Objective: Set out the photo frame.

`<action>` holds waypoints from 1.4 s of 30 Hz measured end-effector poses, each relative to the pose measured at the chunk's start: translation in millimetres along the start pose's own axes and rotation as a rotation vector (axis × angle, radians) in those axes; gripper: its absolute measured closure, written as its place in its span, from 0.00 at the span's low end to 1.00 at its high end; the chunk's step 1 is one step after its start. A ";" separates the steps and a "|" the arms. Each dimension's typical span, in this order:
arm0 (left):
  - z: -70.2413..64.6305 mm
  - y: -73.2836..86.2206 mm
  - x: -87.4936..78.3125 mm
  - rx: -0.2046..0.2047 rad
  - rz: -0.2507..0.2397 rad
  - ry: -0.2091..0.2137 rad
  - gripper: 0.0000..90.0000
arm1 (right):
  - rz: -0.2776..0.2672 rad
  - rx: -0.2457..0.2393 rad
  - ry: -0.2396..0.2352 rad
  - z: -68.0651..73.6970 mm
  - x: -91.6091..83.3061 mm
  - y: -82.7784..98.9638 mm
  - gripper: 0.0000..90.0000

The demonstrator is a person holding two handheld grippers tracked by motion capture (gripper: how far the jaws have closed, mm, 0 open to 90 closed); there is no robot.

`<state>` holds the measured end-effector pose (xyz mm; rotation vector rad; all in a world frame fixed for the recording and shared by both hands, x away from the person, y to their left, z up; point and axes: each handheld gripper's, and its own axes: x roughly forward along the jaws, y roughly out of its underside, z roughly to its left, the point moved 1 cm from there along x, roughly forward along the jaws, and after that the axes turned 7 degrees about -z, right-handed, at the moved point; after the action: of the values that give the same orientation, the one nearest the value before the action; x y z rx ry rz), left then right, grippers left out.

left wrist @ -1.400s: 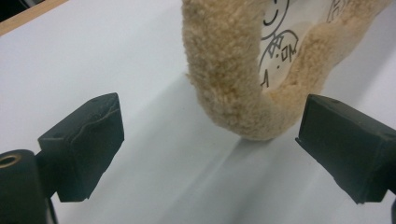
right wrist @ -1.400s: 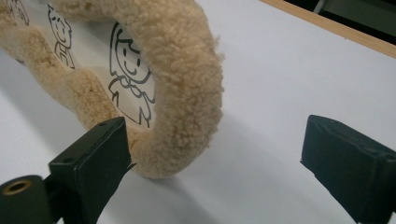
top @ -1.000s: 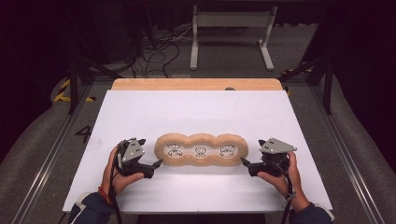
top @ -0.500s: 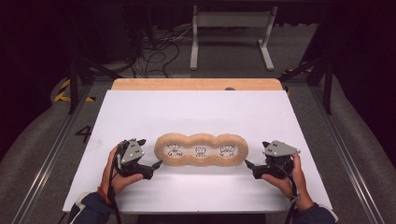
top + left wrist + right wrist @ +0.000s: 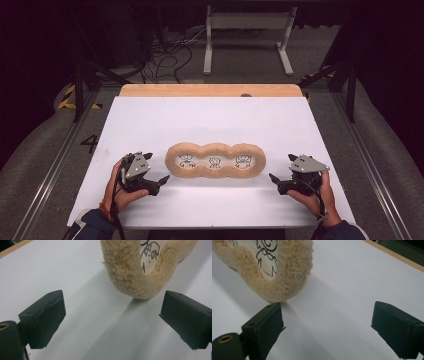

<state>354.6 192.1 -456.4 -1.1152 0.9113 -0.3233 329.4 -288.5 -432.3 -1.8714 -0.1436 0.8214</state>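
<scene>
On the white table [image 5: 150, 125]: we see the fleecy three-ring pad [image 5: 215, 161] lying flat, untouched.
Left gripper [image 5: 159, 182]: jaws spread, empty, beside it.
Right gripper [image 5: 276, 181]: likewise.
Progress: we judge nothing begun.

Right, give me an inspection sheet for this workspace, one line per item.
Surface: white sheet over a wooden table, flat, no marks seen.
Job's things: fluffy tan three-lobed frame lying flat mid-table, a black line drawing in each of its three windows.
Clutter: nothing seen on the sheet.
Grippers: left claw open, close to the frame's left end, not touching; right claw open, beside the frame's right end, a gap between. Each is held in a hand.
Cables: a cable trails from each gripper along the wrist; loose cables on the floor behind the table.
Surroundings: dark room, white metal stand behind, rails along both table sides.
</scene>
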 end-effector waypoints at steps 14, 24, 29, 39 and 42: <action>3.4 10.0 -14.8 -0.013 -0.006 -0.005 0.07 | 0.010 0.029 0.030 -3.5 -17.2 18.7 0.11; 5.5 22.9 -30.6 -0.029 -0.001 -0.013 0.07 | 0.009 0.061 0.040 -5.8 -25.8 30.6 0.11; 7.1 28.7 -38.9 -0.048 -0.004 -0.023 0.07 | 0.006 0.070 0.044 -6.5 -28.9 35.0 0.11; 10.7 42.8 -56.5 -0.076 -0.018 -0.011 0.08 | 0.005 0.115 0.047 -9.9 -36.7 49.1 0.11; 11.8 46.7 -60.8 -0.082 -0.017 -0.024 0.08 | 0.007 0.125 0.047 -10.7 -37.6 52.8 0.11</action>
<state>316.9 259.0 -467.4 -1.2006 0.9013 -0.2879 293.4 -337.6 -457.1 -1.7730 -0.0551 0.7728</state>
